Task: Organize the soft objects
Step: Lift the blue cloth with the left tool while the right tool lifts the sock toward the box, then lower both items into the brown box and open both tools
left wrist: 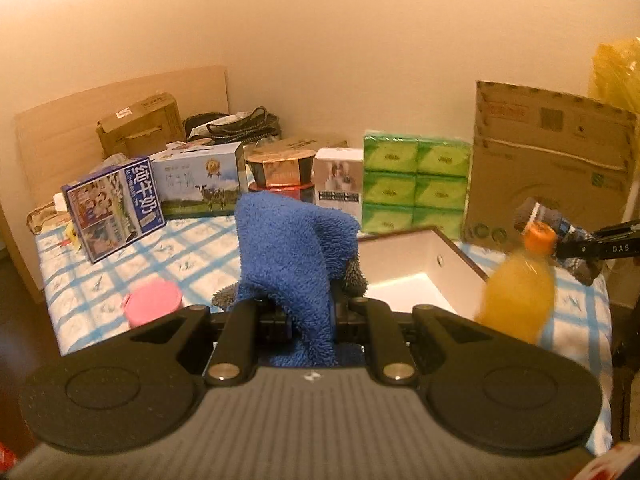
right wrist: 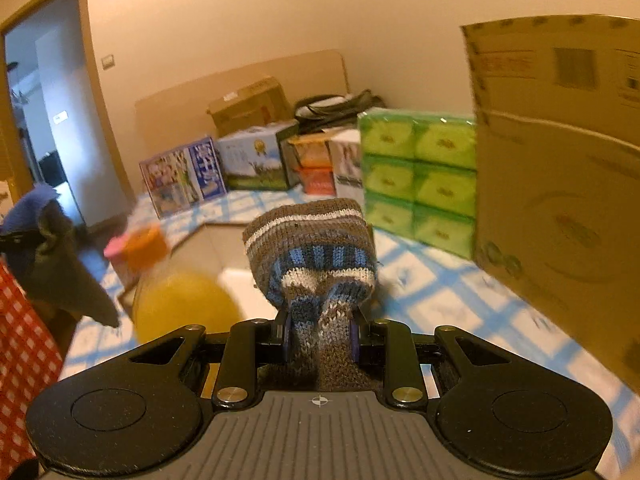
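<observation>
My left gripper is shut on a blue terry towel with a grey underside, held above the checked table. The towel also shows at the left edge of the right wrist view. My right gripper is shut on a striped brown, blue and white knitted sock. In the left wrist view the sock hangs from the right gripper's fingers at the far right. An open white box lies on the table between the grippers, just right of the towel; it also shows in the right wrist view.
An orange juice bottle stands in front of the box's right side. A pink-lidded jar sits left. Milk cartons, a gift tin, green tissue packs and a large cardboard box line the back.
</observation>
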`<state>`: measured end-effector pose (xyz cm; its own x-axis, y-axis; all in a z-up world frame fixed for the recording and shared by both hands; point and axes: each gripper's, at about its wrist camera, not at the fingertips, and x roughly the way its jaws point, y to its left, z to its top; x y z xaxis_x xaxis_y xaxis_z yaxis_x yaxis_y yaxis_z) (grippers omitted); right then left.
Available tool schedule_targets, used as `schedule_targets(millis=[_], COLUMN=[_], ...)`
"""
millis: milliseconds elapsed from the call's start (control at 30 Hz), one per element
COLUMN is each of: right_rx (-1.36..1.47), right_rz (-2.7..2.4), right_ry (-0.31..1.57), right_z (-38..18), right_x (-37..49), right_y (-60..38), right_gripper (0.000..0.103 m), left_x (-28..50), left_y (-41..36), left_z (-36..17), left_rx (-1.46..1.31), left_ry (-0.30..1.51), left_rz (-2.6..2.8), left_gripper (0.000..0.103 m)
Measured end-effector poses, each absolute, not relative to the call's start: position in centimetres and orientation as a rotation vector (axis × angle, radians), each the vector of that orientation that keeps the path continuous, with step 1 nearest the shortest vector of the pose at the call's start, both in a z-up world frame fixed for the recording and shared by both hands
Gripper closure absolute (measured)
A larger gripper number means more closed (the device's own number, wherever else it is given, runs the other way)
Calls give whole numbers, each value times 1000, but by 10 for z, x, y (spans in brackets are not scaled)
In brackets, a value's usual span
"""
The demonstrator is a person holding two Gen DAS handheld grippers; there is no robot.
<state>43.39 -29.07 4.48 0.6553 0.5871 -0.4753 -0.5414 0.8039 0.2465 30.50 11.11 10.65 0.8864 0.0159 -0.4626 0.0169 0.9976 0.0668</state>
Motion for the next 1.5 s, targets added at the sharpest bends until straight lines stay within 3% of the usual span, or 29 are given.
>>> schedule_targets(millis=[333, 667, 767, 833, 900, 967, 1500], right_rx=[40, -28, -28, -16, -1, -6, -24], right_rz=[780, 876, 879, 886, 897, 900, 856], right_ry=[600, 690, 696, 698, 705, 695, 694], right_z=[28, -20, -29, -35, -40, -42, -35], right_x=[540, 582, 591, 597, 604, 606, 588], right_y=[-238, -186, -179, -175, -171, -169, -190], right_gripper=[77, 76, 75, 71, 52, 44, 42], left_x=[414, 492, 508, 519, 527, 530, 504], left_y=[113, 102, 102, 103, 105, 107, 122], left_z=[96, 48, 30, 18, 8, 0, -15], left_rx=[50, 16, 12, 1, -3, 2, 20], left_ry=[513, 597, 625, 650, 669, 685, 767], left_rz=[-34, -113, -119, -126, -123, -125, -114], left_gripper=[89, 88, 82, 75, 64, 63, 62])
